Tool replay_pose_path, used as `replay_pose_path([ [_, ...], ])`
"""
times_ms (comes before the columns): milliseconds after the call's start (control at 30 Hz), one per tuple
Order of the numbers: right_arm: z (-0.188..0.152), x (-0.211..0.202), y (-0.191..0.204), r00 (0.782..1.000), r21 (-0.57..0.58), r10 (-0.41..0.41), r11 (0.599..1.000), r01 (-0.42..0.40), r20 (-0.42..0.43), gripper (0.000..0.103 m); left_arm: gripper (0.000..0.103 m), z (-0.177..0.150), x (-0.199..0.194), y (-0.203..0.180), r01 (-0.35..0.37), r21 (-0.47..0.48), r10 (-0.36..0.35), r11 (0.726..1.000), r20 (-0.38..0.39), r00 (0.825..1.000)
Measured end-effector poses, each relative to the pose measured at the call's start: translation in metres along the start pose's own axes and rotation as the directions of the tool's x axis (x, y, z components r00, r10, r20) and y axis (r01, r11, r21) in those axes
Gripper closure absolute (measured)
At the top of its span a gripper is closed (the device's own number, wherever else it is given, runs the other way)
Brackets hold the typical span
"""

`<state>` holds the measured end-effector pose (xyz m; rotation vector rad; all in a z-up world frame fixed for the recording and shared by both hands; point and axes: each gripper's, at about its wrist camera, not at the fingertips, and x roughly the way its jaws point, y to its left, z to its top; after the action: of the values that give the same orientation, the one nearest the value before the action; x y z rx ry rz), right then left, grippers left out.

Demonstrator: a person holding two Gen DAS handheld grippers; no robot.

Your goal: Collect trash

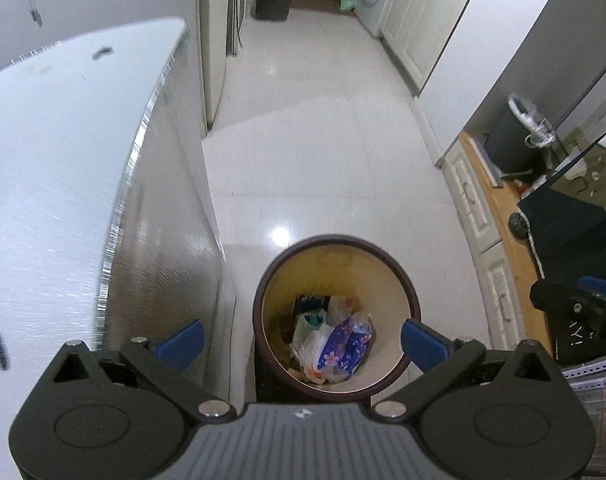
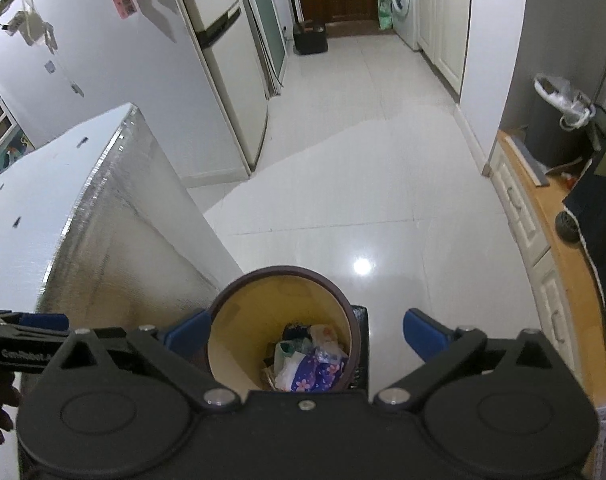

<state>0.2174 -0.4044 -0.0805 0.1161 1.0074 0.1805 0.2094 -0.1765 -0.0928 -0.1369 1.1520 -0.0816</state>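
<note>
Since the trash [image 1: 335, 344] already lies in the bin [image 1: 411, 280] on the floor, both tools, left [image 1: 301, 338] and right [image 2: 305, 330], hang above it spread wide, holding nothing.

- We see a glossy white tile floor [image 1: 323, 128] around the bin [image 1: 399, 268], mirroring a lamp.
- The bin looks smooth plastic, cream inside with a dark rim.
- Crinkled shiny plastic wrappers [image 1: 343, 344] lie inside the bin.
- Left of the bin, a box [image 2: 115, 216] shows dimpled, silvery foil.
</note>
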Motion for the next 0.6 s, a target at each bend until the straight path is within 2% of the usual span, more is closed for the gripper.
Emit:
replay_pose_path([
  [233, -0.012, -0.041, 0.02, 0.998, -0.004, 0.0, 1.0, 0.0, 0.07, 0.0, 0.0, -0.011, -0.054, 0.011, 0.008, 0.028, -0.011, 1.0, 0.099, 0.995],
  [600, -0.048, -0.094, 0.046, 0.984, -0.006, -0.011, 1.0, 0.012, 0.179, 0.0, 0.0, -0.046, -0.112, 0.022, 0.015, 0.071, -0.032, 0.997, 0.238, 0.971],
])
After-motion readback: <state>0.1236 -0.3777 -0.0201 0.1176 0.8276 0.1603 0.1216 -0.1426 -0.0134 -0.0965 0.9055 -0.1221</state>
